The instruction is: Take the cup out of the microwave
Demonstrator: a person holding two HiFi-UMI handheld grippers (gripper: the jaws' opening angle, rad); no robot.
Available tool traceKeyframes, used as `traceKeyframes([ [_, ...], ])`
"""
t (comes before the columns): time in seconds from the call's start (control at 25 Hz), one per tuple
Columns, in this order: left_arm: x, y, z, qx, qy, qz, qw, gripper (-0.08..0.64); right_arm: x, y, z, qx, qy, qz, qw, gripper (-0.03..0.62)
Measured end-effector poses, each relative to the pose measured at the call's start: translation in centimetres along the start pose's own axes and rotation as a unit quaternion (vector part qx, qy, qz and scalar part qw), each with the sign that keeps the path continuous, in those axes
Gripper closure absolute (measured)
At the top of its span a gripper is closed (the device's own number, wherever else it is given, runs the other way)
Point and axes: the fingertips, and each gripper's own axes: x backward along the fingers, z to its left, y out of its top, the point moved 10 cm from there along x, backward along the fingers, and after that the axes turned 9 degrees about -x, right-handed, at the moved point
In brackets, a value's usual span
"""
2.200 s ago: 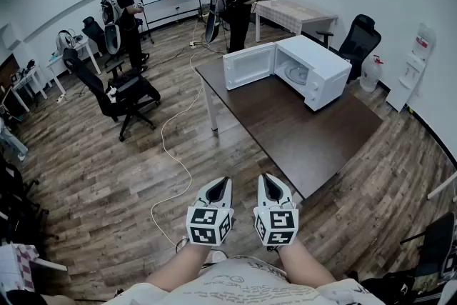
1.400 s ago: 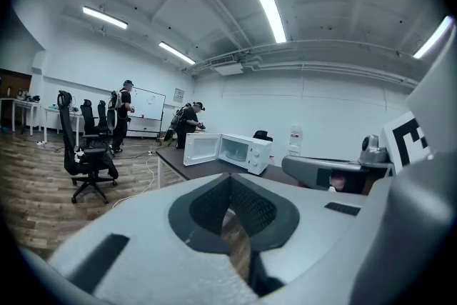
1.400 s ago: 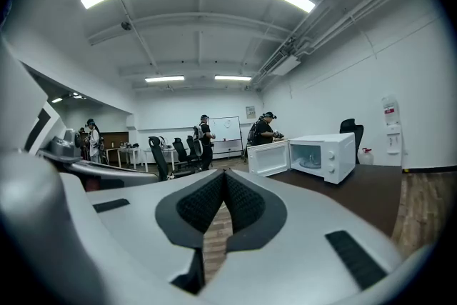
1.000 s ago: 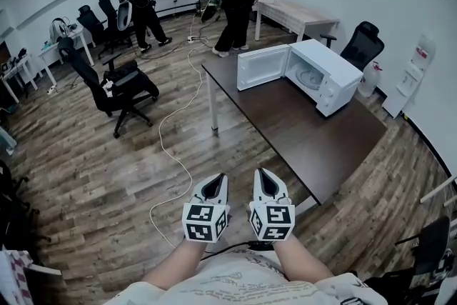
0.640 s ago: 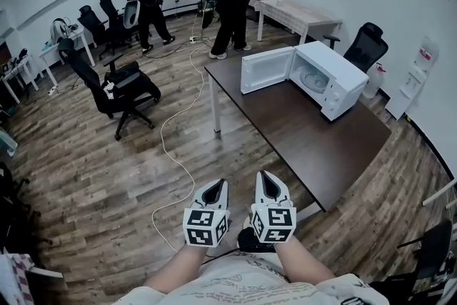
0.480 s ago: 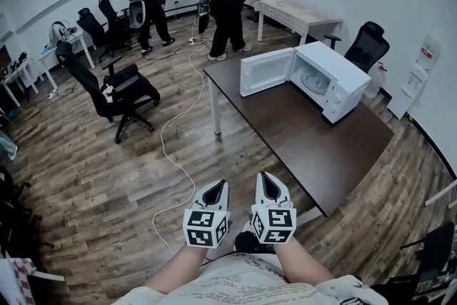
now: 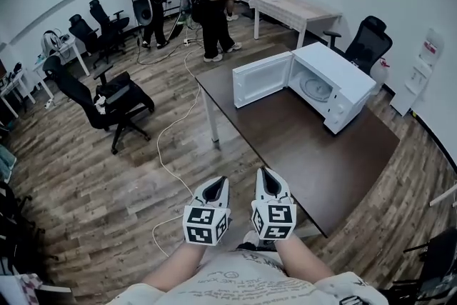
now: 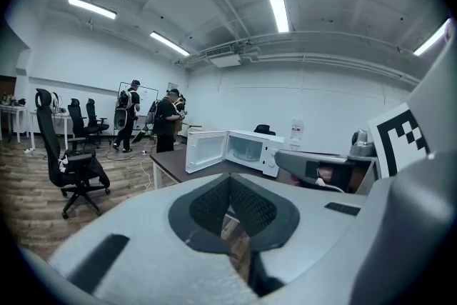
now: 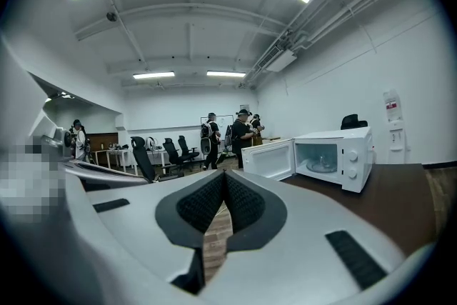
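Note:
A white microwave (image 7: 341,86) stands on the far part of a dark brown table (image 7: 325,157), its door (image 7: 261,78) swung wide open to the left. Inside I see the glass turntable (image 7: 318,88); I cannot make out a cup from here. Both grippers are held close to my body, over the floor, short of the table's near corner. The left gripper (image 7: 218,185) and the right gripper (image 7: 266,176) are both shut with nothing between them. The microwave (image 8: 248,151) lies far ahead of the left gripper (image 8: 230,178), and the microwave (image 9: 333,153) far ahead of the right gripper (image 9: 225,173).
A black office chair (image 7: 108,101) stands on the wood floor at left, and a white cable (image 7: 168,146) trails beside the table leg. Several people (image 7: 207,2) stand at the back near a whiteboard and a light table (image 7: 294,11). Another chair (image 7: 368,43) is behind the microwave.
I have come closer to the table, so the microwave sits larger and lower in view. The people at the back have shifted. Both grippers stay shut in front of me.

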Motion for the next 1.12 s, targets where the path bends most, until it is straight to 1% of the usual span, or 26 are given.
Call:
traceKeyframes([
  [0.28, -6.5, 2.2, 0.8, -0.007, -0.014, 0.011, 0.9998, 0.546, -4.7, 2.0, -4.0, -0.008, -0.017, -0.005, 1.0, 0.577],
  [0.52, -12.9, 3.7, -0.4, -0.022, -0.041, 0.013, 0.9988, 0.546, -7.3, 3.5, -8.9, -0.018, -0.043, -0.017, 0.999, 0.577],
  [0.76, -17.6, 4.6, -3.0, -0.025, -0.068, 0.009, 0.9973, 0.546, -7.8, 4.5, -13.7, -0.024, -0.076, -0.021, 0.997, 0.577],
  [0.88, -19.3, 4.6, -3.7, -0.024, -0.082, 0.012, 0.9962, 0.546, -7.6, 4.6, -15.0, -0.026, -0.089, -0.023, 0.995, 0.577],
  [1.0, -20.8, 4.7, -4.3, -0.015, -0.094, 0.015, 0.9954, 0.546, -7.4, 4.5, -16.1, -0.024, -0.101, -0.02, 0.994, 0.577],
  [1.12, -22.1, 4.9, -5.3, -0.02, -0.113, 0.016, 0.9933, 0.546, -7.0, 4.7, -17.3, -0.03, -0.116, -0.023, 0.992, 0.577],
])
